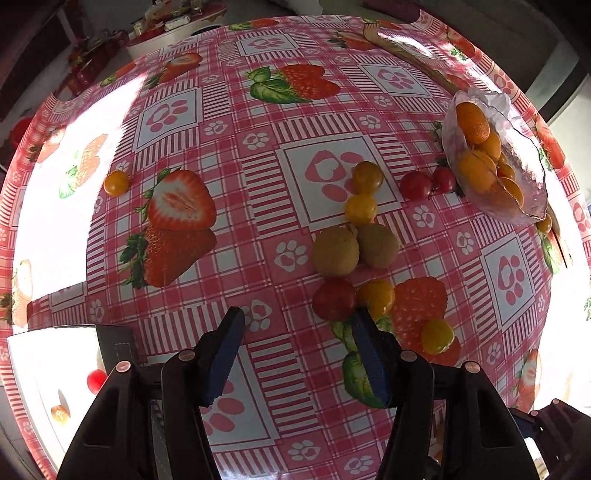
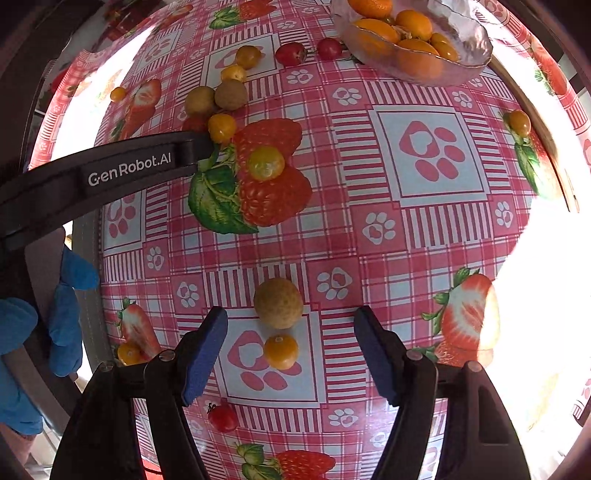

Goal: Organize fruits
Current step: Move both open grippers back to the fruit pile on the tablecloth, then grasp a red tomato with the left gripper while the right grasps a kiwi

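A: We check the left tool (image 1: 297, 326). Its jaws stand apart over the checked surface (image 1: 258, 155) and grip nothing; a red fruit (image 1: 334, 299) lies just past the right pad.

B: We check the right tool (image 2: 291, 328). It is open and empty. A tan round fruit (image 2: 279, 302) and a yellow fruit (image 2: 281, 351) lie between its pads, untouched.

A: We note the glass bowl (image 2: 476, 55) at the far side, holding orange fruits (image 2: 413, 22).

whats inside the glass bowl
The glass bowl holds orange fruits, several piled together. Whatever lies beneath the pile is covered, so no exact count.
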